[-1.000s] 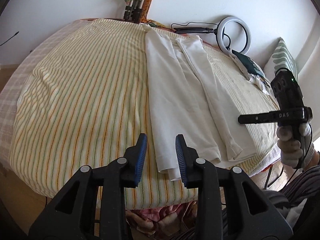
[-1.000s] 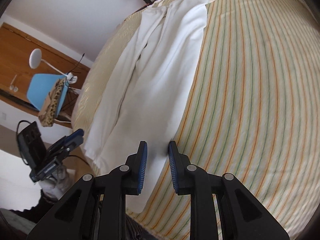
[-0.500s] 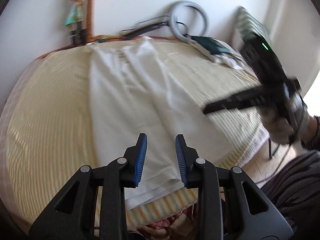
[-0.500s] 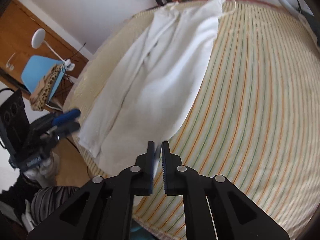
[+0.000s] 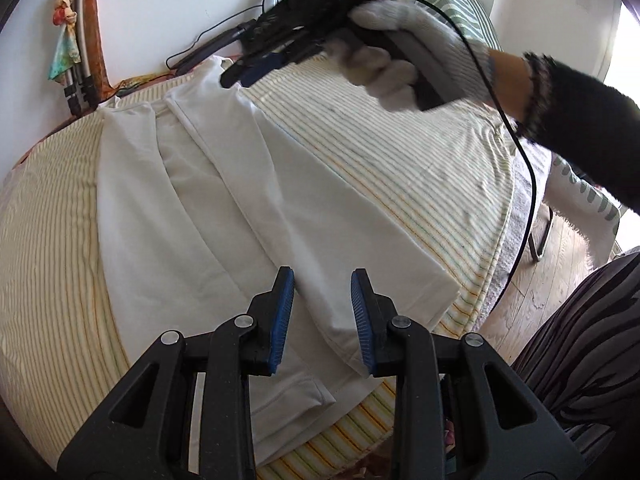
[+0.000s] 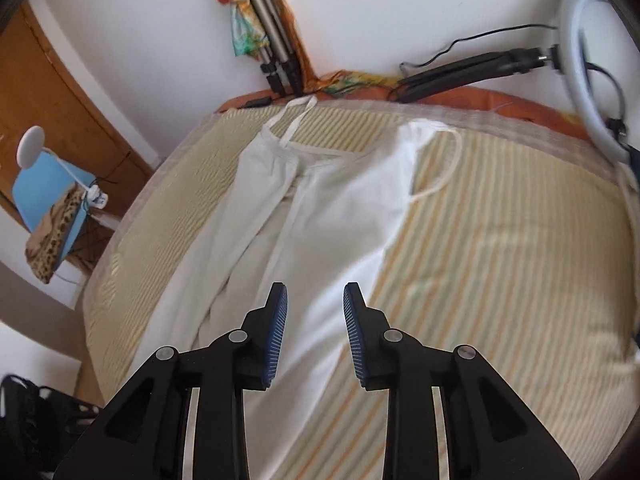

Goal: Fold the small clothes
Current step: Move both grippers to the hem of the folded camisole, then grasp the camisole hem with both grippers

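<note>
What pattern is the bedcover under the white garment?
Thin orange and green stripes on cream bedcover; clearest in the right wrist view.

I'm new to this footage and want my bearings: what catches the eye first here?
A long white garment lies folded lengthwise down the striped bedspread, its thin straps toward the headboard. In the left wrist view a gloved hand swings the right gripper over the garment's far end, while the left gripper hovers over the near hem, jaws open. A ring light stands against the wall.
</note>
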Demonstrator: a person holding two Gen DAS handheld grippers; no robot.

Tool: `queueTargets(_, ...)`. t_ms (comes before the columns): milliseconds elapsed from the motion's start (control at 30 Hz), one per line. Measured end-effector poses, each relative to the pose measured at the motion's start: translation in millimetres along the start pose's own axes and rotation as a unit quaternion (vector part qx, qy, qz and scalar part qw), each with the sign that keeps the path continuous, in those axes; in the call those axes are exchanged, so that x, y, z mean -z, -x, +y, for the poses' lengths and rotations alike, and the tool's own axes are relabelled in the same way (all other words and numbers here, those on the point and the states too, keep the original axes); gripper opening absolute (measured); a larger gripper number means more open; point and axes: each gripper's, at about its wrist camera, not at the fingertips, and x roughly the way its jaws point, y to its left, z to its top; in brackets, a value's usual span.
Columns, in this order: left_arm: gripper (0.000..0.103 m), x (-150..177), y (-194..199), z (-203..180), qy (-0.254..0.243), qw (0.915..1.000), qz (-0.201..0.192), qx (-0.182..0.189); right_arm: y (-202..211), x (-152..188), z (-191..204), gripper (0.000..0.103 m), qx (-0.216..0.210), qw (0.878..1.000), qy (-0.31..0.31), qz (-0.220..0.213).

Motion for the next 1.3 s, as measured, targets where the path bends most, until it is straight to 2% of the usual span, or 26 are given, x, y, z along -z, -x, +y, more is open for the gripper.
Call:
queueTargets(133,0.029,8,-10,-1,-0.004,0.9999,0.009,-0.006,-32,-23,-24,0.027,0.053,0.998,0.011,0.007)
queueTargets(200,0.029,12,-12,0,-0.004,0.9999,0.005,-0.008,-43,-32,-37,0.027,0.051,0.999,0.003,0.012)
queueTargets(300,0.029,12,-11,3,0.004,1.0,0.001,-0.004,-45,-41,-51,0.027,0.039,0.999,-0.018,-0.012)
queueTargets(467,0.029,13,19,26,0.065,0.9971,-0.035,-0.016,-11,-29,-48,0.028,0.024,0.999,-0.033,-0.036)
queueTargets(567,0.029,24,41,47,0.111,0.9926,-0.042,-0.027,25,1,-38,0.028,0.007,0.999,-0.037,-0.038)
queueTargets(767,0.032,55,68,83,0.181,0.9806,-0.02,-0.072,75,101,-12,0.033,-0.047,0.998,-0.049,-0.001)
queueTargets(800,0.041,61,68,88,0.196,0.9783,-0.01,-0.067,77,117,-6,0.033,-0.054,0.997,-0.049,0.008)
queueTargets(833,0.045,66,68,91,0.207,0.9765,-0.003,-0.06,77,137,0,0.033,-0.069,0.996,-0.055,0.022)
queueTargets(967,0.045,79,62,96,0.243,0.9695,0.019,-0.025,70,188,19,0.033,-0.1,0.99,-0.079,0.065)
queueTargets(1100,0.044,79,63,99,0.271,0.9624,0.017,0.002,73,208,31,0.034,-0.111,0.989,-0.078,0.06)
queueTargets(1167,0.037,80,62,97,0.275,0.961,0.019,0.017,74,211,33,0.034,-0.129,0.986,-0.089,0.059)
queueTargets(1200,0.028,81,61,96,0.278,0.9602,0.022,0.023,74,212,34,0.033,-0.134,0.985,-0.091,0.06)
queueTargets(1267,0.025,81,61,96,0.279,0.96,0.02,0.021,72,218,37,0.03,-0.127,0.986,-0.084,0.063)
queueTargets(1300,0.016,80,61,95,0.278,0.96,0.02,0.021,71,217,39,0.03,-0.127,0.987,-0.082,0.061)
